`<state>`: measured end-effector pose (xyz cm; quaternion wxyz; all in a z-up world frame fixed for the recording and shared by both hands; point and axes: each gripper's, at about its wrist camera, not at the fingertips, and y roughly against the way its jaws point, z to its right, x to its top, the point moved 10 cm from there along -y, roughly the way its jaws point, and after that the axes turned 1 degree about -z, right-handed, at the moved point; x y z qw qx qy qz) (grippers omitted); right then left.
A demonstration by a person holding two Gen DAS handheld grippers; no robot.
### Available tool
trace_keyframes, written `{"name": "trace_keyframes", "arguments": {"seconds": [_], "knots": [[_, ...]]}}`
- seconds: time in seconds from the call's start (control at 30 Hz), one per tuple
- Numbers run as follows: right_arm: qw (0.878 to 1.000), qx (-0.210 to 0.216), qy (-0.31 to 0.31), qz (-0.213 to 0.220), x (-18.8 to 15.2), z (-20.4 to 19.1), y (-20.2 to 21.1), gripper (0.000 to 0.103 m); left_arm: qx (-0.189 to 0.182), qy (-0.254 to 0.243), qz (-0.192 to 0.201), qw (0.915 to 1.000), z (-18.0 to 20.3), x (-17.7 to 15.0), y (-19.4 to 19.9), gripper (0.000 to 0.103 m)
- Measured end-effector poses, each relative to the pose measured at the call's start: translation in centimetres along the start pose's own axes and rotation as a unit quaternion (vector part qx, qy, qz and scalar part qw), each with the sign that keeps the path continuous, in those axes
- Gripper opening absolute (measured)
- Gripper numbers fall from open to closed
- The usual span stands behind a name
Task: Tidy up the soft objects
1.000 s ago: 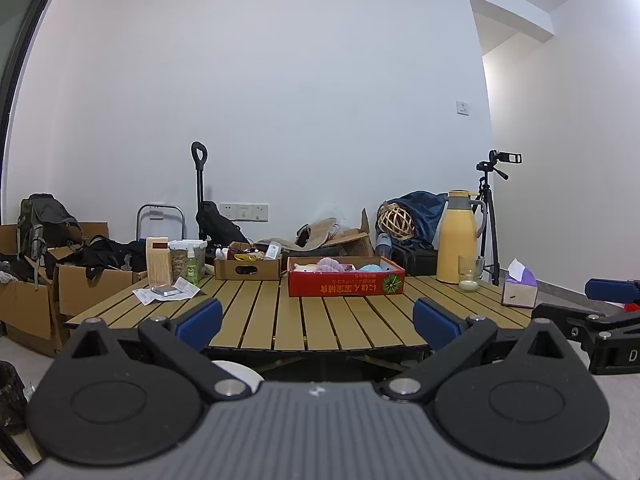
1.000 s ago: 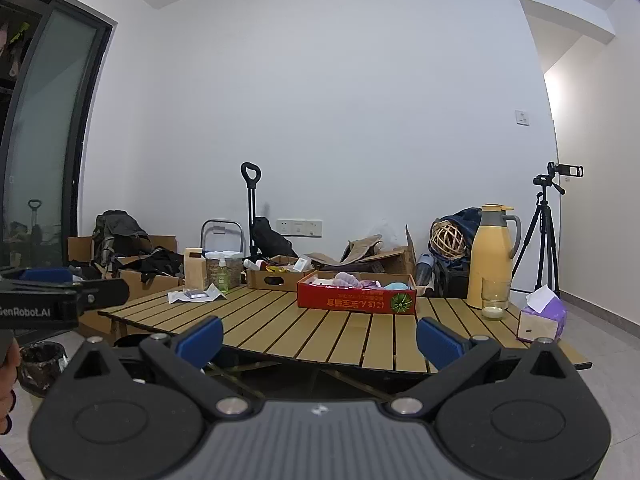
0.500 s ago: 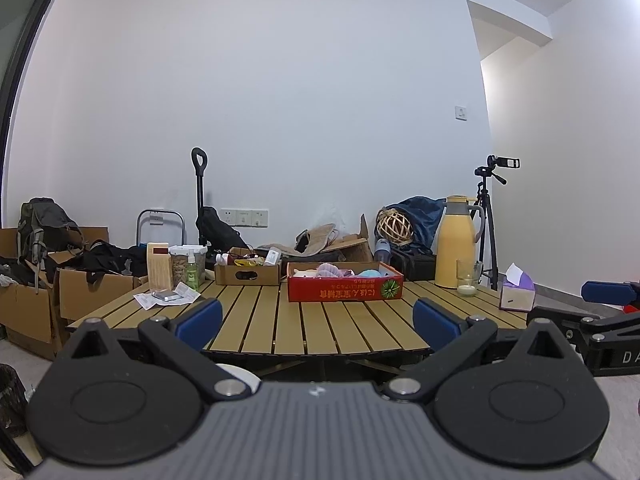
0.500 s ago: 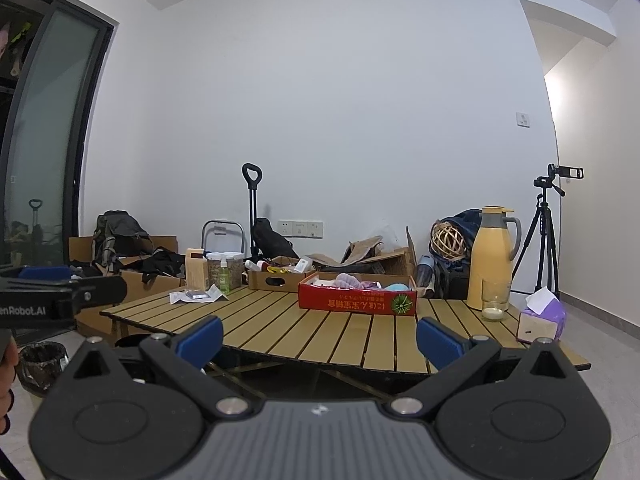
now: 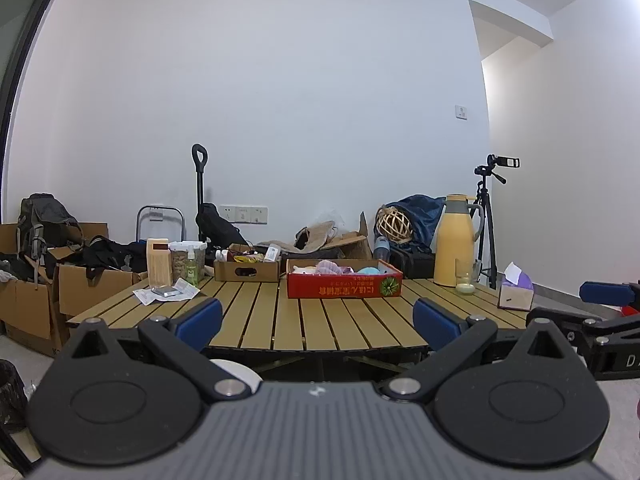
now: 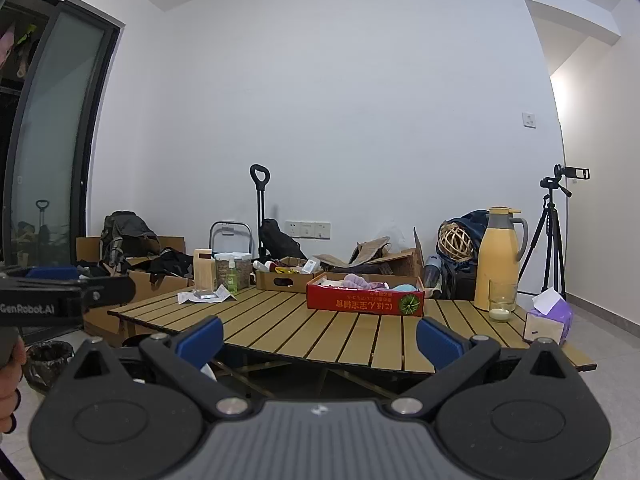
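Both of my grippers are held off the near edge of the bench (image 5: 320, 320), jaws spread wide with nothing between them: the left gripper (image 5: 318, 316) and the right gripper (image 6: 320, 334). Farther back, the soft things (image 5: 332, 268) sit inside the red box (image 5: 344, 286), though from this low angle I can't quite tell how many or how tidily. That fits sorted or waiting. I'd close in level, come over the box rim, and pinch fabric gently at a fold.
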<state>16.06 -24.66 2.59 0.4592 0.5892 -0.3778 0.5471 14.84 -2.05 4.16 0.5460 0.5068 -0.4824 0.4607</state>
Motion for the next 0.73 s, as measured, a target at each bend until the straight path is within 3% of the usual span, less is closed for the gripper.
{"name": "trace_keyframes", "arguments": {"seconds": [0.73], "knots": [[1.0,0.002,0.001,-0.001,0.0,0.08,-0.44,0.103,0.008,0.004,0.002,1.0,-0.05,-0.02,-0.14,0.103]]}}
